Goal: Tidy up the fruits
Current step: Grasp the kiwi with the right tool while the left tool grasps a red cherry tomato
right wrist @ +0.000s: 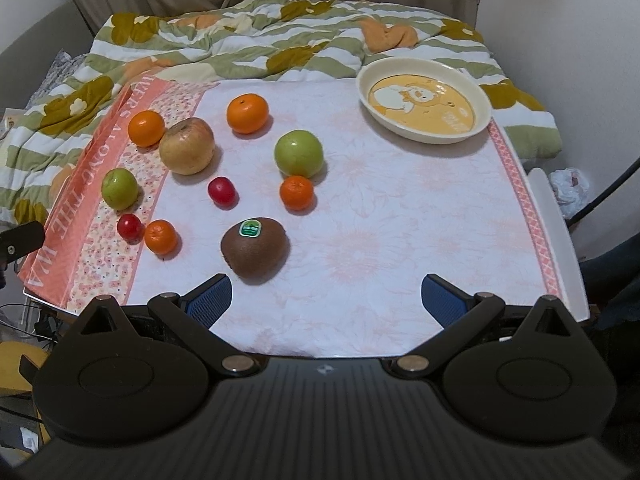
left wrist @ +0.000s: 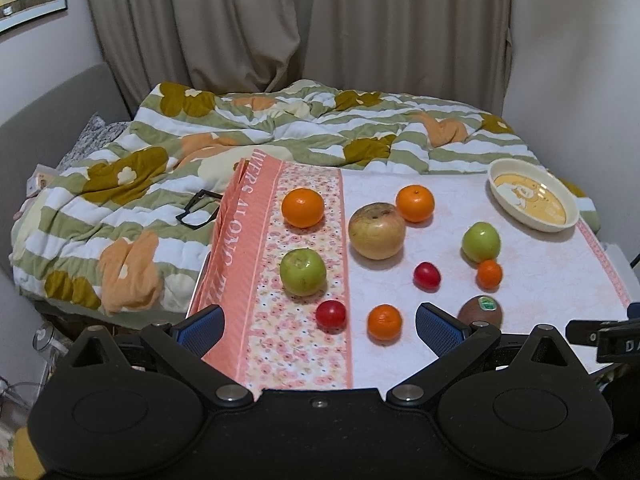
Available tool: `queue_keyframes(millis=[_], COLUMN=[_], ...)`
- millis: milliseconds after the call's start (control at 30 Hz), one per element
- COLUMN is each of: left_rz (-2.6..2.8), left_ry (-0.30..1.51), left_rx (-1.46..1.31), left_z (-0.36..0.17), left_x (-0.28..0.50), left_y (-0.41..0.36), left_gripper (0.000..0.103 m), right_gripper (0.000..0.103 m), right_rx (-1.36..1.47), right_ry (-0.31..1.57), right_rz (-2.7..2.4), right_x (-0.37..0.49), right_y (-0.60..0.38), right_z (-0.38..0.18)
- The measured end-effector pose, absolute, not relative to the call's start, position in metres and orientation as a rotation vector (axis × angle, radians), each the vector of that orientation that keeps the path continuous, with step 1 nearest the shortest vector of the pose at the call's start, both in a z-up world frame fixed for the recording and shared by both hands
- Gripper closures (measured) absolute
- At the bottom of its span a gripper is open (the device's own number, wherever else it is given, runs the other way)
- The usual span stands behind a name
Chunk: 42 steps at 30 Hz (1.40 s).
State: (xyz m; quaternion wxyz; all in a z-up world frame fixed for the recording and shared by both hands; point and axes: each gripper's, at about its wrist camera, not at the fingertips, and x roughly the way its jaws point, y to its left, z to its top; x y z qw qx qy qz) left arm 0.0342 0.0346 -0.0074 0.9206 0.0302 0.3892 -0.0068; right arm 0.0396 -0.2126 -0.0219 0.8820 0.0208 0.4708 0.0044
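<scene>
Fruit lies loose on a pink-and-white cloth (right wrist: 380,220): a brown kiwi (right wrist: 254,247) with a green sticker, a big yellowish apple (right wrist: 187,145), two green apples (right wrist: 298,153) (right wrist: 119,189), two oranges (right wrist: 247,113) (right wrist: 146,128), two small tangerines (right wrist: 296,192) (right wrist: 160,236) and two red tomatoes (right wrist: 221,191) (right wrist: 129,227). An empty cream bowl (right wrist: 424,100) sits at the far right. My right gripper (right wrist: 326,300) is open and empty, just near of the kiwi. My left gripper (left wrist: 320,326) is open and empty above the near edge, by a tomato (left wrist: 331,314) and a tangerine (left wrist: 384,322).
A striped flowered quilt (left wrist: 160,160) covers the bed behind and left of the cloth, with black glasses (left wrist: 199,208) on it. Curtains (left wrist: 300,20) hang behind. The table drops off at the right edge (right wrist: 560,240), with a plastic bag (right wrist: 570,190) beyond.
</scene>
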Motion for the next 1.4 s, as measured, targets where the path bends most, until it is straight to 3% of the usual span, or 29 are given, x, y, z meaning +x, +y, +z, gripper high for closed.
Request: queue_keyframes(millis=[167, 233, 567, 633, 967, 1100, 1400], left_rz=[-0.051, -0.069, -0.144, -0.162, -0.213, -0.231, -0.232], left_ry=[0.809, 0.820, 0.873, 0.884, 0.896, 0.907, 0.905], left_rx=[0.098, 0.098, 0.128, 0.128, 0.110, 0.106, 0.097], left_z=[-0.042, -0.056, -0.107, -0.113, -0.125, -0.128, -0.129], left_x=[0.052, 0.061, 0.095, 0.102, 0.119, 0.123, 0.120], left_y=[0.045, 0.051, 0.053, 0.051, 0.046, 0.045, 0.049], left_gripper=[0.003, 0.010, 0.019, 0.030, 0.044, 0.065, 0.066], right_gripper=[0.000, 0.000, 0.000, 0.000, 0.000, 0.000, 0.001], right_rx=[0.050, 0.051, 0.035, 0.040, 0.053, 0.050, 0.042], right_ry=[0.980, 0.977, 0.975, 0.977, 0.974, 0.977, 0.982], right_rz=[0.021, 0.025, 0.049, 0.048, 0.039, 0.041, 0.054], right_x=[0.052, 0.057, 0.080, 0.084, 0.096, 0.098, 0.106], right_y=[-0.201, -0.196, -0.167, -0.163, -0.156, -0.156, -0.151], right_z=[-0.046, -0.055, -0.102, -0.108, -0.118, -0.119, -0.125])
